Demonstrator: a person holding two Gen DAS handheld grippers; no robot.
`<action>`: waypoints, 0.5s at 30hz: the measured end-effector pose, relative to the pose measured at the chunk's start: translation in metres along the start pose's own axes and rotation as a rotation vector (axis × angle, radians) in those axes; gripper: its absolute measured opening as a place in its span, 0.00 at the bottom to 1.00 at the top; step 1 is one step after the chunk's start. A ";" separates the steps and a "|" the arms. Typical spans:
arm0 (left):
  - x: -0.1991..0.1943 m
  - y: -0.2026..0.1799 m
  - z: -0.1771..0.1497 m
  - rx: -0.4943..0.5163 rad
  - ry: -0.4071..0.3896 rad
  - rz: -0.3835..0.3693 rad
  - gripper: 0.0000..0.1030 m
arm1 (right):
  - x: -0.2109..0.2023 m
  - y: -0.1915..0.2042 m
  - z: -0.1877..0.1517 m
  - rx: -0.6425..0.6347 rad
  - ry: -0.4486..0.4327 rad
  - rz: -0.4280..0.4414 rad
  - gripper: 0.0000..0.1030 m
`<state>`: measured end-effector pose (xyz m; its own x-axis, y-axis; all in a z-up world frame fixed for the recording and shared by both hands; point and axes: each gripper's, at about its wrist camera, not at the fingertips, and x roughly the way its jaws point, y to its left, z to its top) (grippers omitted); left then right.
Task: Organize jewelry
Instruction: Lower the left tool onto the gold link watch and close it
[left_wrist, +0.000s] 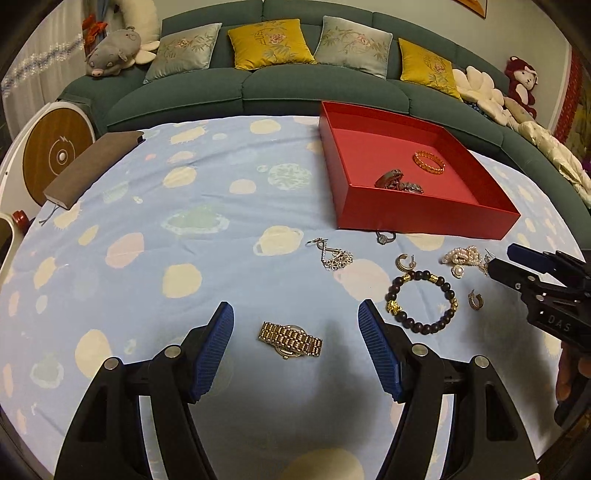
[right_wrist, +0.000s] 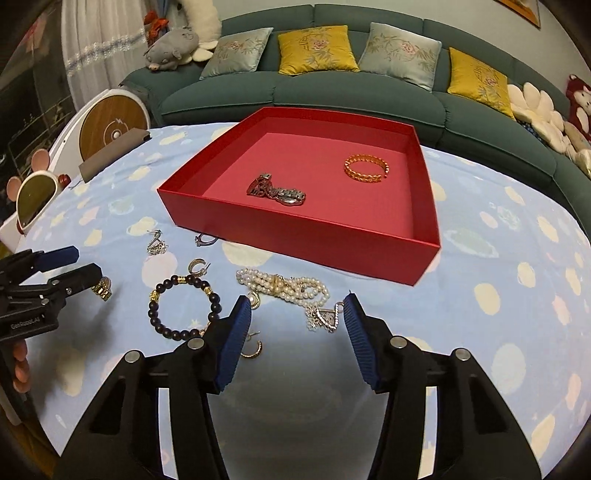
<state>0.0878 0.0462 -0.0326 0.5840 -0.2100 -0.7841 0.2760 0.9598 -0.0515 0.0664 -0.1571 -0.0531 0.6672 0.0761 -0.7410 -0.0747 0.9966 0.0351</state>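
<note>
A red open box (left_wrist: 424, 218) (right_wrist: 295, 236) sits on the blue patterned cloth and holds an orange bangle (left_wrist: 428, 161) (right_wrist: 365, 168) and a silver watch (left_wrist: 397, 182) (right_wrist: 277, 192). My left gripper (left_wrist: 295, 314) is open, with a gold watch (left_wrist: 290, 339) lying between its fingers. My right gripper (right_wrist: 297, 306) is open just short of a pearl bracelet (right_wrist: 284, 286) (left_wrist: 463, 256) and a silver pendant piece (right_wrist: 323, 315). A dark bead bracelet (left_wrist: 421, 301) (right_wrist: 183, 306), several hoop earrings, a ring (left_wrist: 385, 237) (right_wrist: 204, 240) and a silver chain (left_wrist: 334, 256) (right_wrist: 157, 243) lie loose in front of the box.
A brown notebook (left_wrist: 92, 166) lies at the cloth's far left. A green sofa (left_wrist: 258, 85) with cushions and plush toys runs behind the table. A round wooden-faced device (left_wrist: 55, 155) stands at the left edge. A small mirror (right_wrist: 35, 201) shows in the right wrist view.
</note>
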 end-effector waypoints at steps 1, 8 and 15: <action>0.001 0.001 0.000 0.001 0.003 -0.001 0.66 | 0.004 0.001 0.001 -0.016 0.008 0.003 0.49; 0.009 0.003 -0.006 0.029 0.029 -0.012 0.66 | 0.024 0.003 0.011 -0.074 0.034 0.009 0.47; 0.018 0.009 -0.013 0.046 0.056 -0.021 0.66 | 0.040 0.007 0.014 -0.106 0.070 0.029 0.47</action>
<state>0.0909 0.0538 -0.0547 0.5347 -0.2179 -0.8165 0.3229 0.9456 -0.0410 0.1028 -0.1463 -0.0735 0.6109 0.0989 -0.7855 -0.1733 0.9848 -0.0108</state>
